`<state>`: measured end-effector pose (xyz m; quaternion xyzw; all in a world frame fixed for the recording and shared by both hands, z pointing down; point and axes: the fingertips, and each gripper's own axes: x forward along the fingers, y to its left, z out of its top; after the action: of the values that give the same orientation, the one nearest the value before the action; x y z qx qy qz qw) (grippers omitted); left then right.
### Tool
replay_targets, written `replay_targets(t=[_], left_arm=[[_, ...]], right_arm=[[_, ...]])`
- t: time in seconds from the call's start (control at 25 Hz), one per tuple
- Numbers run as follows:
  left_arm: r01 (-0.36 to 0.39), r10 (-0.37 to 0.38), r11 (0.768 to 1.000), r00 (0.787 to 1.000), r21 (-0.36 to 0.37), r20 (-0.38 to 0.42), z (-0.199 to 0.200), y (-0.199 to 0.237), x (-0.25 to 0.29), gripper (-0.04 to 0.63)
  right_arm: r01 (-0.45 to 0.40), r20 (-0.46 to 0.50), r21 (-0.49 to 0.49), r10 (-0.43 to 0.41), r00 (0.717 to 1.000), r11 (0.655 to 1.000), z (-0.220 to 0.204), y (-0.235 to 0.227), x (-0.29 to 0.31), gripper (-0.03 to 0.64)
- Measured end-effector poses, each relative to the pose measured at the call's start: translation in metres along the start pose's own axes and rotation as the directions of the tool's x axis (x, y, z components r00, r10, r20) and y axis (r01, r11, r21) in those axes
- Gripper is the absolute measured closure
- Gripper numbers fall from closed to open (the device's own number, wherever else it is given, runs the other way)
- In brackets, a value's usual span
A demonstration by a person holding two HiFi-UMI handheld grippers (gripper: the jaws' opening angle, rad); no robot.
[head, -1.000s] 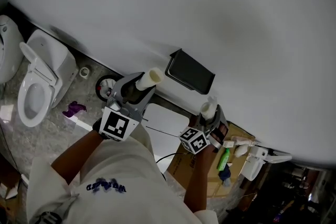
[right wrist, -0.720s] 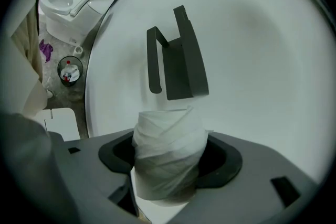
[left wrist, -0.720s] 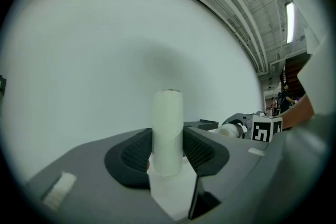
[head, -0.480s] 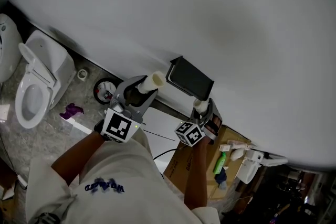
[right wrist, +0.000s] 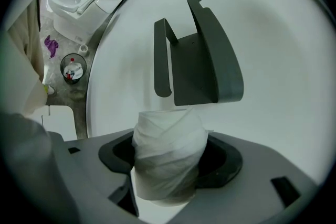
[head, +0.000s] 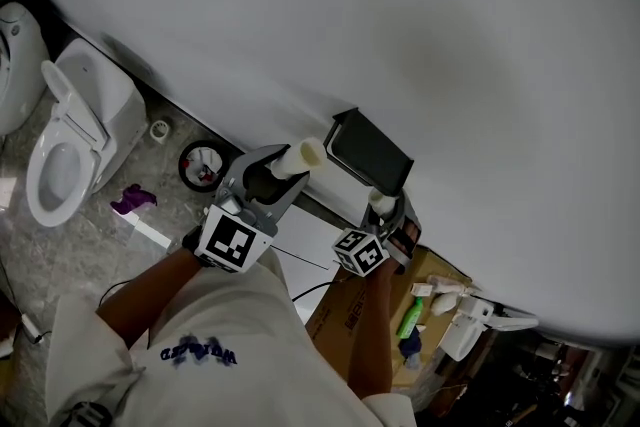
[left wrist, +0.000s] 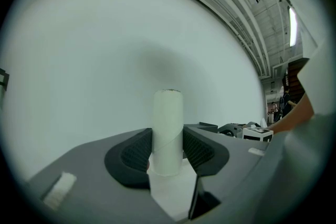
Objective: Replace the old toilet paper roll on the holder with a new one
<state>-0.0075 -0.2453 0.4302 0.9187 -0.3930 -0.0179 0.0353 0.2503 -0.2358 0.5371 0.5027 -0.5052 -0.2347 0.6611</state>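
A bare cardboard tube (left wrist: 168, 131), the old roll's core, stands between the pads of my left gripper (left wrist: 168, 150), which is shut on it. In the head view that tube (head: 301, 157) sticks out of the left gripper (head: 280, 170) just left of the black wall holder (head: 371, 153). My right gripper (right wrist: 169, 165) is shut on a full white paper roll (right wrist: 168, 157). The empty black holder (right wrist: 197, 57) hangs on the white wall right above that roll, a small gap apart. From the head view, the right gripper (head: 384, 207) sits just below the holder.
A white toilet (head: 70, 140) stands at the left, with a small round bin (head: 203, 163) and a purple scrap (head: 133, 200) on the stone floor. Below my arms are a white board (head: 315, 235), a cardboard box (head: 345, 315) and a green bottle (head: 410, 318).
My right gripper with the paper roll has moved closer to the holder. The left gripper and its tube stay where they were.
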Motion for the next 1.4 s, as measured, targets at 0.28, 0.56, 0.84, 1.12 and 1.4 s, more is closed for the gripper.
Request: replay_targets(t=[0.28,0.56,0.84,1.12,1.4], left_arm=[[-0.013,0.013,1.000,1.000,0.006,-0.006,-0.001,-0.002,0.000,0.411],[-0.019,0.019,1.000,1.000,-0.003,-0.008,-0.006,-0.008,0.001,0.411],[-0.037,0.037,0.999,0.999,-0.009,-0.007,-0.007,-0.008,0.002,0.411],[-0.044,0.044,0.999,0.999,-0.009,-0.016,-0.009,-0.008,0.000,0.411],[-0.042,0.042,0.999,0.999,-0.004,-0.019,-0.010,-0.009,-0.005,0.411]], right_arm=[[0.013,0.026,0.018,-0.014,1.000,1.000,0.010,0.000,0.001,0.305],[0.022,0.057,0.029,-0.023,0.998,0.999,0.018,0.002,0.003,0.305],[0.026,0.081,0.043,-0.029,0.996,0.999,0.025,0.000,0.004,0.305],[0.021,0.088,0.033,-0.024,0.996,0.999,0.028,0.004,0.004,0.305],[0.028,0.095,0.036,-0.032,0.995,0.999,0.033,0.007,0.001,0.305]])
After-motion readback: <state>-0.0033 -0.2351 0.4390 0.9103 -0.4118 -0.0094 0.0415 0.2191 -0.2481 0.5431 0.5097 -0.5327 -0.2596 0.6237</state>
